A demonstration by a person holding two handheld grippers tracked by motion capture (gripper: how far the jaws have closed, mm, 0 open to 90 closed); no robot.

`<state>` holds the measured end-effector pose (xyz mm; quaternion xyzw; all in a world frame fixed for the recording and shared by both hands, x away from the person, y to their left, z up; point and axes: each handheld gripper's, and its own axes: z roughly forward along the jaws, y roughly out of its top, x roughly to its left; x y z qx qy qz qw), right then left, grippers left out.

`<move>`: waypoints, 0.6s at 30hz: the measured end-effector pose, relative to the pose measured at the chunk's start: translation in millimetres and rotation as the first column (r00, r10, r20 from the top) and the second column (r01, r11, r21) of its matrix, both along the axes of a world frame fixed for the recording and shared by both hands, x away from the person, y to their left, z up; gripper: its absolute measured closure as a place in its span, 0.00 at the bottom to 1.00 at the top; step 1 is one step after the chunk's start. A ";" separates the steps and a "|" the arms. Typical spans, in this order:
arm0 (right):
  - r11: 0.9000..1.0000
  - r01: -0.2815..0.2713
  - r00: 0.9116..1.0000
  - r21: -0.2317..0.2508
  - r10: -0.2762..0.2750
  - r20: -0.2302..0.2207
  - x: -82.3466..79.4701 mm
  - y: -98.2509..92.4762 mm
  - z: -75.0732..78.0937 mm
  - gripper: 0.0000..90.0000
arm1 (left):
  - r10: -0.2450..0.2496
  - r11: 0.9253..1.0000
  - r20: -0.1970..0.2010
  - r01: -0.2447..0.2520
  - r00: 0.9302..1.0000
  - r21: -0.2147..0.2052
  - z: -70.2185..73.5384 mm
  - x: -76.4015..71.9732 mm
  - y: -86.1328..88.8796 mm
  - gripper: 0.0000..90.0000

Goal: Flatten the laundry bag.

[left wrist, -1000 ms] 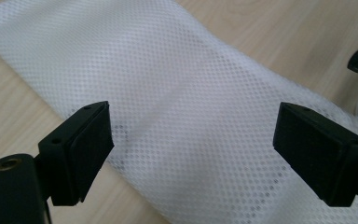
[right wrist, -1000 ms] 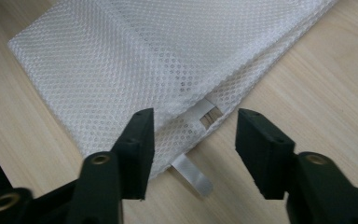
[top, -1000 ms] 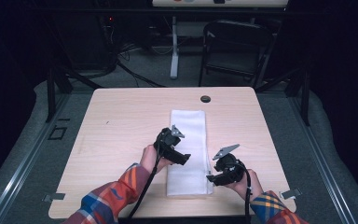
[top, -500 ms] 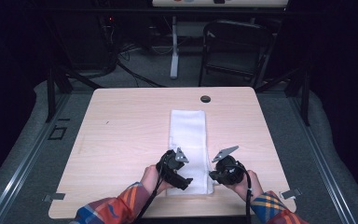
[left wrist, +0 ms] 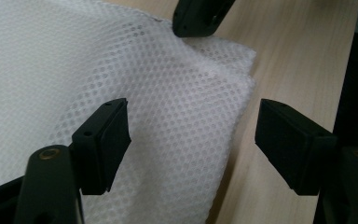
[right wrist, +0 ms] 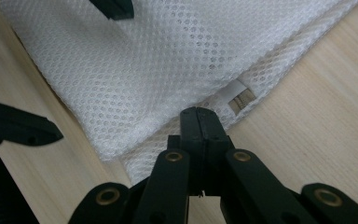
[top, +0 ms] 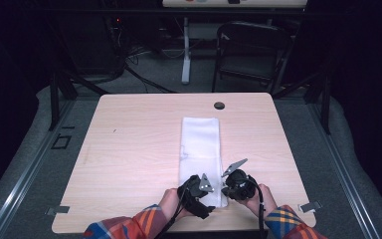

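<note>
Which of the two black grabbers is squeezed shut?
The right gripper: its jaws are pressed together at the white mesh cloth's near edge. The left gripper has been closing, but its jaws stand apart over the cloth's corner.

bare table (top: 129, 149) open left and right of the folded white mesh cloth (top: 200, 139), both tongs crowd its near end

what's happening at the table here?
A person is working the near end of a folded white mesh cloth on a wooden table, with a gripper in each hand. The right gripper is shut at the cloth's edge, apparently pinching it. The left gripper is over the other near corner, its jaws just closing but not yet pressing the cloth.
</note>
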<state>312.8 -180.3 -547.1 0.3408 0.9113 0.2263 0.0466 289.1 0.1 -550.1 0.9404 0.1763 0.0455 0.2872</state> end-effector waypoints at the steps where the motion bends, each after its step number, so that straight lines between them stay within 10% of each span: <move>1: 1.000 0.001 1.000 0.005 -0.001 -0.002 0.1 0.6 -1.4 1.00 | -0.005 1.000 0.009 0.005 1.000 0.006 -1.2 -0.8 -2.4 0.33; 18: 1.000 -0.005 1.000 0.012 0.005 -0.021 0.2 6.3 -8.8 1.00 | -0.053 0.997 0.037 0.051 0.998 0.049 -11.1 -5.1 -12.9 0.62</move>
